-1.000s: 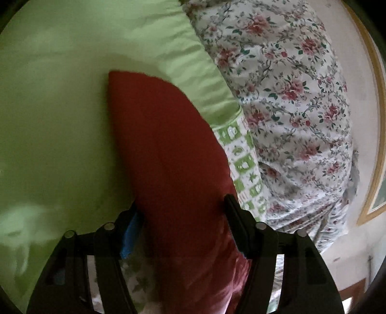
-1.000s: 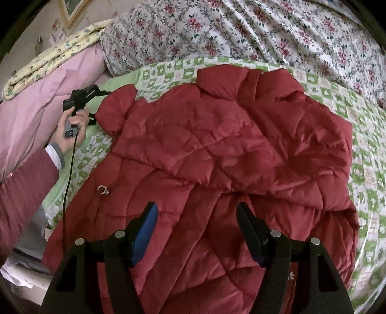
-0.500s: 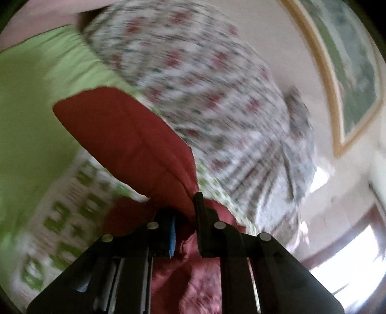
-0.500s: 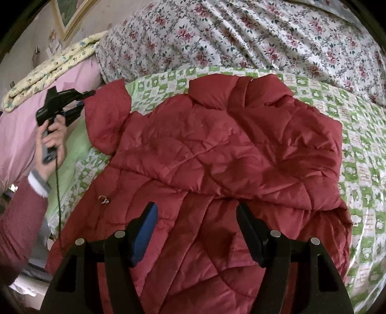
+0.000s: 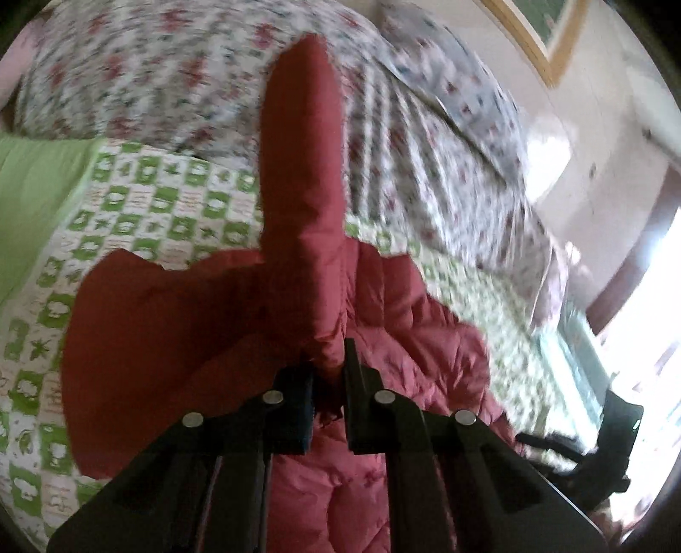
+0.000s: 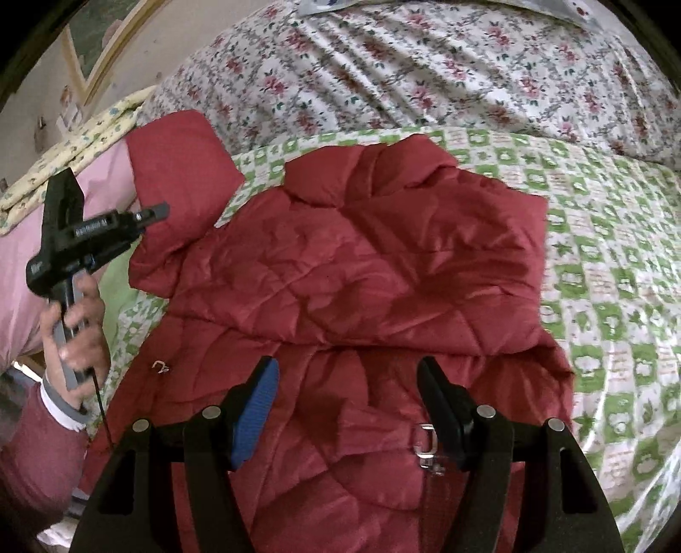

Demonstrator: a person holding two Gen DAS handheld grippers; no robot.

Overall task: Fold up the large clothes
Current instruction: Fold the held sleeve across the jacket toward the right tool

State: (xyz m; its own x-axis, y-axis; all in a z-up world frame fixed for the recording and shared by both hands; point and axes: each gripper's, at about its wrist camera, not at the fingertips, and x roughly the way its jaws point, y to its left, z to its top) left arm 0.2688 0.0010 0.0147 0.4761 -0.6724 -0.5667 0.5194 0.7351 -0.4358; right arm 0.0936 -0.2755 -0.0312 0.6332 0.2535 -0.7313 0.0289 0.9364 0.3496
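A red quilted jacket (image 6: 361, 272) lies spread on a green-and-white checked bedspread (image 6: 604, 263). My left gripper (image 5: 330, 366) is shut on the jacket's left sleeve (image 5: 302, 178) and holds it lifted above the bed; from the right wrist view this gripper (image 6: 157, 210) is at the far left with the sleeve (image 6: 178, 170) raised. My right gripper (image 6: 347, 378) is open and empty, hovering over the jacket's lower front near a metal zipper pull (image 6: 427, 444).
A floral quilt (image 6: 425, 68) is piled behind the jacket. A pink blanket (image 6: 25, 246) and a yellow patterned cover (image 6: 85, 140) lie at the left. A framed picture (image 5: 536, 38) hangs on the wall. A bright window (image 5: 638, 323) is at the right.
My left gripper closed on the sleeve, lifted it off the bed and swung it up and toward the jacket body. My right gripper stayed open over the jacket.
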